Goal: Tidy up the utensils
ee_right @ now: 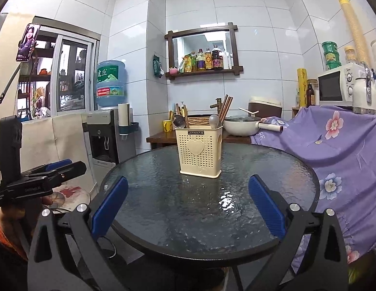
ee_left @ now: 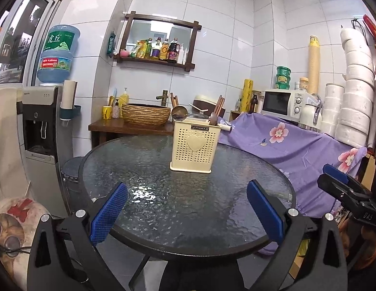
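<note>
Both tools, left tool [ee_left: 186, 205] and right tool [ee_right: 188, 200], gape empty over the round pebbled-glass worktop [ee_left: 163, 218]; a cream perforated plastic caddy [ee_left: 195, 146] of spoons and chopsticks stands mid-worktop, unobstructed.

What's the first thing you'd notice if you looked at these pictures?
Probably the cream holder with a heart on its front, standing alone on the round glass table with spoons and chopsticks poking out. Then the purple flowered cloth draped to the right, and the big blue water bottle on the left.

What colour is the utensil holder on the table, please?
Cream utensil holder, perforated with a heart; clearest in the right wrist view.
</note>
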`<action>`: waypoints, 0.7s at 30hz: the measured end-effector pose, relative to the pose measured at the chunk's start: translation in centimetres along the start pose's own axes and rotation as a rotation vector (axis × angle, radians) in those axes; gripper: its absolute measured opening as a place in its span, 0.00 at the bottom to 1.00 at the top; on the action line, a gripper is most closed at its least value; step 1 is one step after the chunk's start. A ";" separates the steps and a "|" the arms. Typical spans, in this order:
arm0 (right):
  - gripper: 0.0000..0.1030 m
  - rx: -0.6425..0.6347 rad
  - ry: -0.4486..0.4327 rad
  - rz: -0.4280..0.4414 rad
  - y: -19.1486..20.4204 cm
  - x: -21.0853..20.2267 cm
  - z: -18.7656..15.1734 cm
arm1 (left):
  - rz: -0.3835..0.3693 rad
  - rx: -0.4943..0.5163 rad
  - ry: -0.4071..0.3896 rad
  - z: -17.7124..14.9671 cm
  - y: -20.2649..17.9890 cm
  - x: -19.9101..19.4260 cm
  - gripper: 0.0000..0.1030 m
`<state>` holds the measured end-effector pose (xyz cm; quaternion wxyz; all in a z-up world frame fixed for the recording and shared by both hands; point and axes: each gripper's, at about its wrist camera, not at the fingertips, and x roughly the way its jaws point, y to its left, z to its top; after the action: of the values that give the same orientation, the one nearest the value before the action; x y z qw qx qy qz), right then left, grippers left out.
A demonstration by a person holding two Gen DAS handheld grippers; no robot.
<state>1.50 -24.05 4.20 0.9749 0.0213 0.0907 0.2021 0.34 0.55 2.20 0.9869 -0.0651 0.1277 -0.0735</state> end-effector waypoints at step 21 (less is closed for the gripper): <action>0.95 -0.008 0.013 0.003 0.4 0.5 -0.3 | -0.017 0.010 0.021 0.1 -0.4 0.3 0.94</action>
<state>1.71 -23.48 3.85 0.9741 0.0161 0.0962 0.2039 0.65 0.15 2.31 0.9852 -0.0603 0.1372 -0.0830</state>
